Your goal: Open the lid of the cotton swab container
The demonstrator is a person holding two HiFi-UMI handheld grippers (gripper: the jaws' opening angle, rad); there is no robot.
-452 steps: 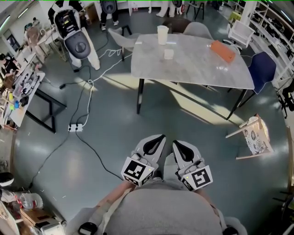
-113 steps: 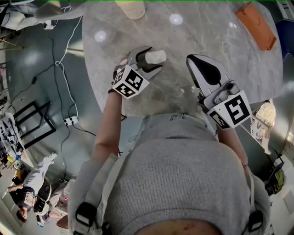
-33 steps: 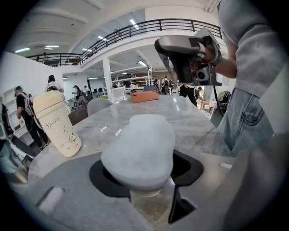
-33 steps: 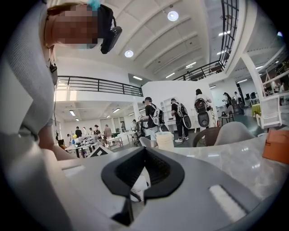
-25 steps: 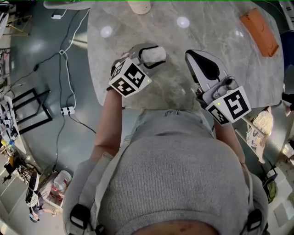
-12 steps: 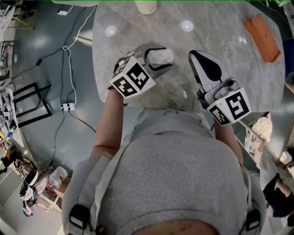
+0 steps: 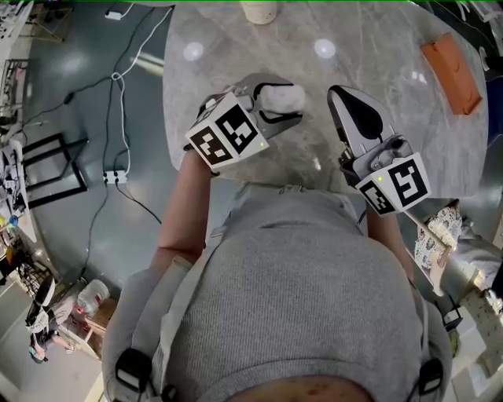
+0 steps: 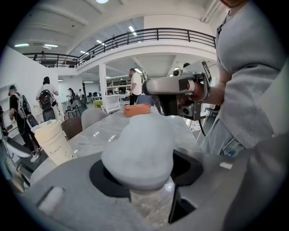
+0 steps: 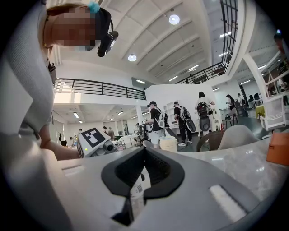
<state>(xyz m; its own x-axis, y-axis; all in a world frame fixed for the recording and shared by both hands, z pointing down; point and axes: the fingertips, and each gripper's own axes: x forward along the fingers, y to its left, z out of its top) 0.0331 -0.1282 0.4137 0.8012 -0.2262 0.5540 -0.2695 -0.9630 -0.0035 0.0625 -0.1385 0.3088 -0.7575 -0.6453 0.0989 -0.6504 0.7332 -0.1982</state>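
The cotton swab container (image 7: 281, 96) is a small clear tub with a frosted white lid. It sits between the jaws of my left gripper (image 7: 277, 100), which is shut on it just above the marble table (image 7: 236, 55). In the left gripper view the lid (image 8: 140, 151) fills the middle and stands closed over the clear body. My right gripper (image 7: 338, 93) is a hand's width to the right of the container, shut, with nothing in it. It also shows in the left gripper view as the right gripper (image 8: 178, 90) beyond the lid.
A paper cup (image 7: 259, 9) stands at the table's far edge, and shows again as the cup (image 8: 52, 144) at the left. An orange flat object (image 7: 449, 67) lies at the far right. Cables and a power strip (image 7: 115, 177) lie on the floor to the left. People stand in the background.
The left gripper with the container has drifted a little toward the right gripper. The right gripper has hardly moved and stays shut.
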